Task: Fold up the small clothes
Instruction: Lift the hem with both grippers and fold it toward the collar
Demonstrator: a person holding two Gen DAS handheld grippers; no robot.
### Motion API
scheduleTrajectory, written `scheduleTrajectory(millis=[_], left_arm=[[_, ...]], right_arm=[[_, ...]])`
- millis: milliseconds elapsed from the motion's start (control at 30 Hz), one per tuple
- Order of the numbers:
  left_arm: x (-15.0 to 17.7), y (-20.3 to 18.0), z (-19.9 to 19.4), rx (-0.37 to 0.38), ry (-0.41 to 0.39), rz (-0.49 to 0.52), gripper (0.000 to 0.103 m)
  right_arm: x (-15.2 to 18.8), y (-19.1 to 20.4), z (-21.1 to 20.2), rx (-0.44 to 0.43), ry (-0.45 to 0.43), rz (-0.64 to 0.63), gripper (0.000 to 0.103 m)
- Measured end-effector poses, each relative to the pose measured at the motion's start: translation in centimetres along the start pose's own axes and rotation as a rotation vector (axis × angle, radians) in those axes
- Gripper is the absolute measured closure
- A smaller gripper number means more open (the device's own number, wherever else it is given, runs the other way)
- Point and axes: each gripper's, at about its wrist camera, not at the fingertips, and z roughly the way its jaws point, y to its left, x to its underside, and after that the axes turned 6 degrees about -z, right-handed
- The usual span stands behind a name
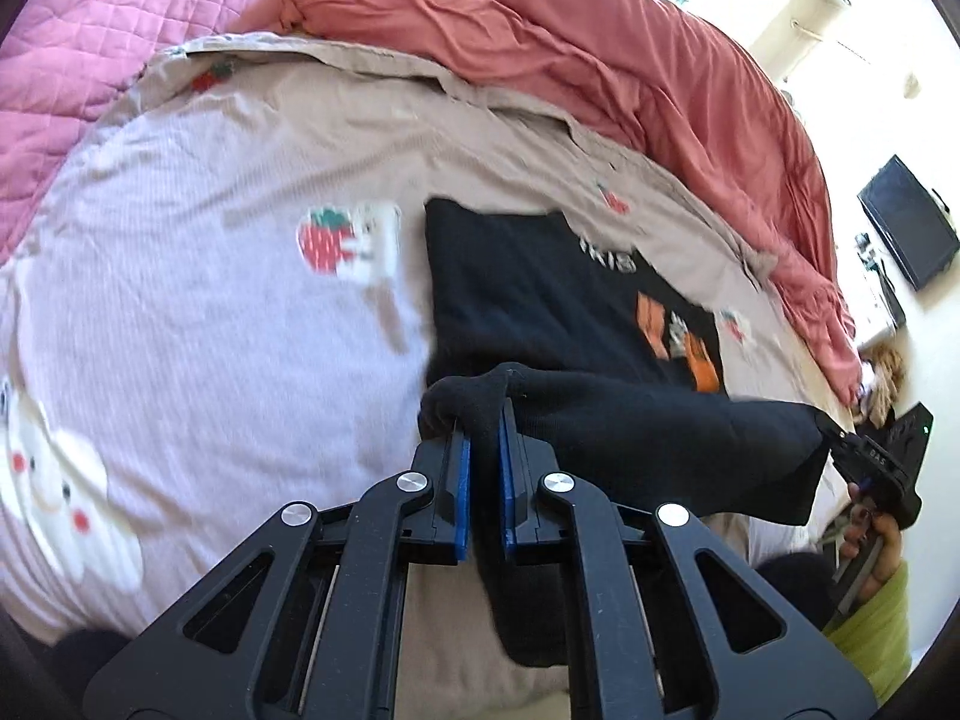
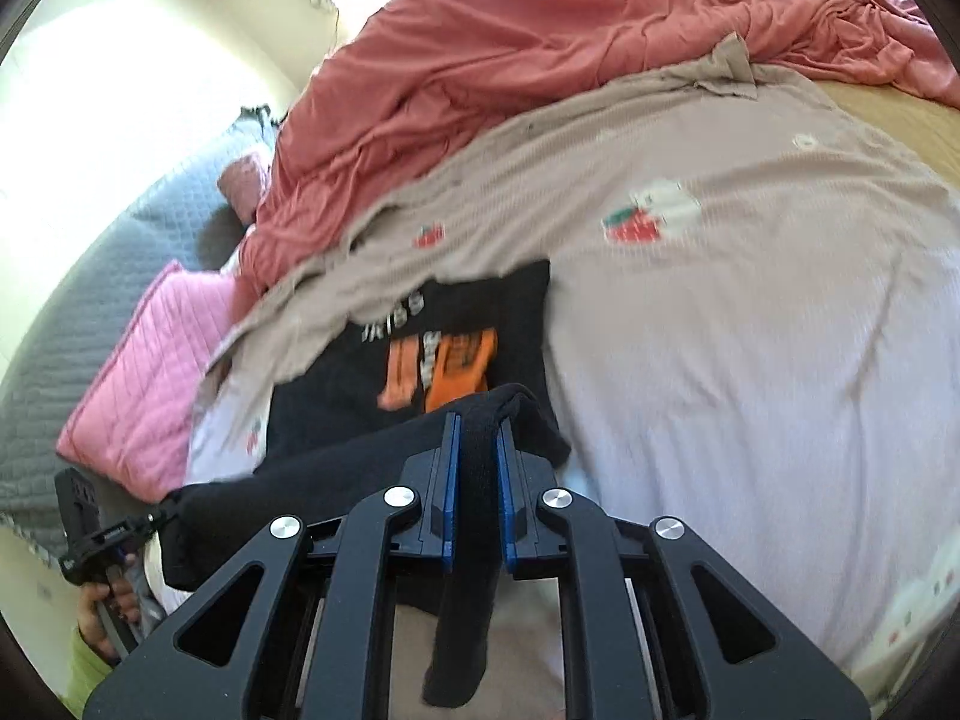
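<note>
While the black shirt point(image 1: 540, 300) lies partly flat on the bed point(image 1: 180, 360), its near edge is lifted between the two claws. In the left wrist view, the left claw point(image 1: 485, 420) is closed on a bunched corner of the shirt, with the blue pads point(image 1: 462, 480) pinching the cloth and a strip hanging down between the fingers. From that corner the raised hem runs right to the right claw point(image 1: 840, 438), which grips the other corner; a hand point(image 1: 870, 540) in a green sleeve point(image 1: 882, 624) holds it. Beyond the hem, the shirt's orange print point(image 1: 678, 336) faces up. The bed cover carries strawberry motifs point(image 1: 327, 240). A pink quilt point(image 1: 108, 60) lies at far left, and a red blanket point(image 1: 600, 60) is heaped along the far side.

In the right wrist view, the left claw point(image 2: 159, 519) sits at lower left, clamped on the hem's end. The right claw point(image 2: 477, 426) is closed on a fold of the shirt point(image 2: 372, 372), with cloth trailing down between its pads point(image 2: 450, 480).
</note>
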Motion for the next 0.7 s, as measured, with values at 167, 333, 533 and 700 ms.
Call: scheduleTrajectory(millis=[167,333,533,700], left_arm=[[-2.1,0.4,3.4,-0.048,0.011,-0.027,0.100],[-2.7,1.0,6.8,-0.105,0.029,-0.033,0.099],[-2.4,1.1,7.3,-0.102,0.018,-0.043,0.088],[-1.5,0.0,4.7,-0.070,-0.036,-0.045,0.056]], right_arm=[[-1.6,-0.2,4.5,0.061,0.020,-0.015,0.093],[-1.2,-1.1,8.8,0.136,0.058,-0.034,0.092],[-0.7,-2.9,9.1,0.128,0.060,-0.002,0.064],[-0.4,-3.1,6.9,0.093,0.027,0.034,0.057]])
